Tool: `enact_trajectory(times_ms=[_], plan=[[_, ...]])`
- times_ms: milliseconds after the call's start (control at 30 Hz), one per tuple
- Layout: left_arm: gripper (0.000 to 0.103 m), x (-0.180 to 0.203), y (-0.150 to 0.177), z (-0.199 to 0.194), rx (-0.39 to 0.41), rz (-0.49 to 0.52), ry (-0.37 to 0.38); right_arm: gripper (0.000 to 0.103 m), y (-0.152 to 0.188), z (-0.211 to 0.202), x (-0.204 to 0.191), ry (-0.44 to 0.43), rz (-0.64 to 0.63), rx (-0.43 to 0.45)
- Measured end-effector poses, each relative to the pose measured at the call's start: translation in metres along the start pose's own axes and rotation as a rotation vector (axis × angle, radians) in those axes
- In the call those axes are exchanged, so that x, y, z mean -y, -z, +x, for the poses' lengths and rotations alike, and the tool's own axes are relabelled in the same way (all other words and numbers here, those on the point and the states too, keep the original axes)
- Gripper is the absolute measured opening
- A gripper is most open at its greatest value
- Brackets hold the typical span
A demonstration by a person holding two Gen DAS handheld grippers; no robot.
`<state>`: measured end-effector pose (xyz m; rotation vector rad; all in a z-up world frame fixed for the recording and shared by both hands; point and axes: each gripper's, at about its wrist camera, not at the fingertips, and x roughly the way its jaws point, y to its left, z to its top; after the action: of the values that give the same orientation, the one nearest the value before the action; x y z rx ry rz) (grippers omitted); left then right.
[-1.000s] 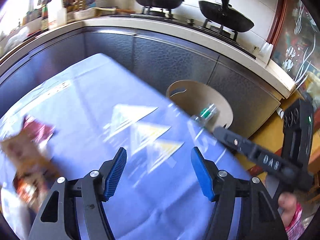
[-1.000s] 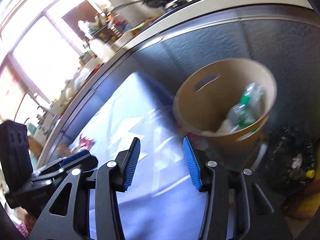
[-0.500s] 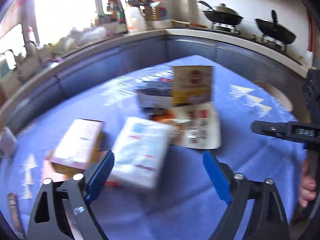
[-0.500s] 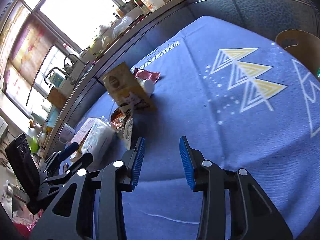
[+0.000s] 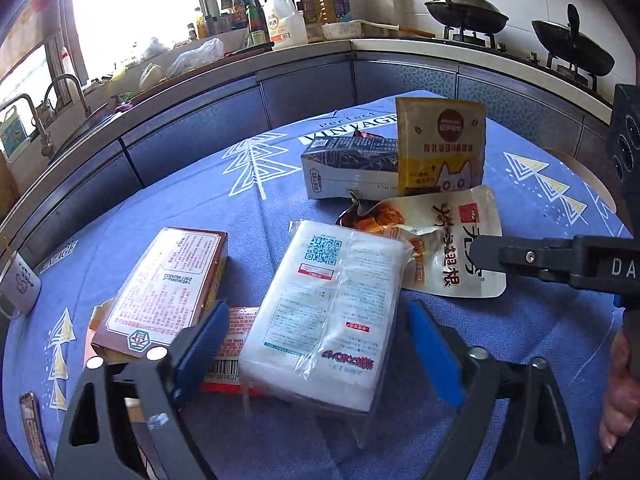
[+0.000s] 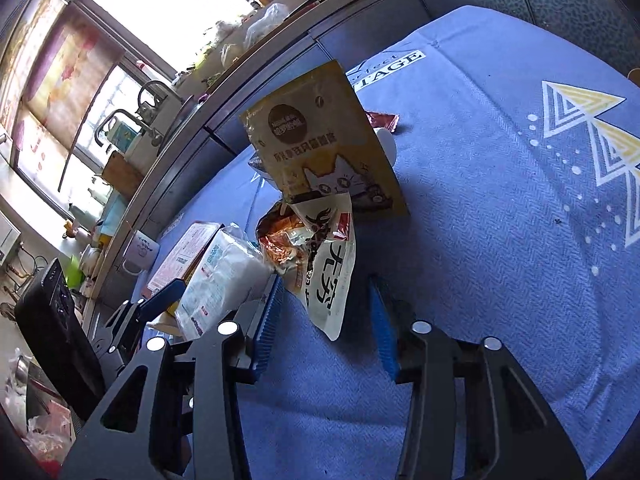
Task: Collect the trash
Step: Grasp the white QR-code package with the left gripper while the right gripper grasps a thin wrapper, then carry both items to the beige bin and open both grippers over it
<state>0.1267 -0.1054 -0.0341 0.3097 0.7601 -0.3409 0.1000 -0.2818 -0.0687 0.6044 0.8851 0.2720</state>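
Left wrist view: the left gripper (image 5: 316, 344) straddled the white pack's (image 5: 324, 308) near end, jaws closing, not yet pressing; its long axis ran away across the tablecloth (image 5: 520, 320). The right gripper (image 6: 326, 324), also closing, bracketed the pouch (image 6: 330, 276) corner.

Red flat package (image 5: 234, 340) mostly hidden beneath white pack (image 5: 328, 308) and box (image 5: 168, 288)
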Motion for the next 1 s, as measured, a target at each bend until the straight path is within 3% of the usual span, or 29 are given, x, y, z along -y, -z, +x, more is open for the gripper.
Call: enact_trajectory(times_ms=[33,200,400,700,1000], plan=[[0.065,-0.001,0.001,0.003,-0.019,-0.003,0.011,0.001,0.002,-0.002,0.001,-0.001,0.003,-0.003],[0.061,-0.011,0.002,-0.017,0.033,-0.059,0.048,0.001,0.023,-0.036,0.003,0.005,-0.024,0.049],[0.06,-0.009,-0.002,-0.051,0.091,-0.081,0.15,0.001,0.059,-0.095,0.017,0.007,-0.04,0.141],[0.06,0.042,-0.002,-0.058,0.058,-0.02,0.29,0.001,0.084,-0.159,0.051,0.03,0.049,0.268],[0.06,0.102,-0.008,-0.05,0.015,0.087,0.361,0.001,0.086,-0.18,0.096,0.098,0.161,0.332]])
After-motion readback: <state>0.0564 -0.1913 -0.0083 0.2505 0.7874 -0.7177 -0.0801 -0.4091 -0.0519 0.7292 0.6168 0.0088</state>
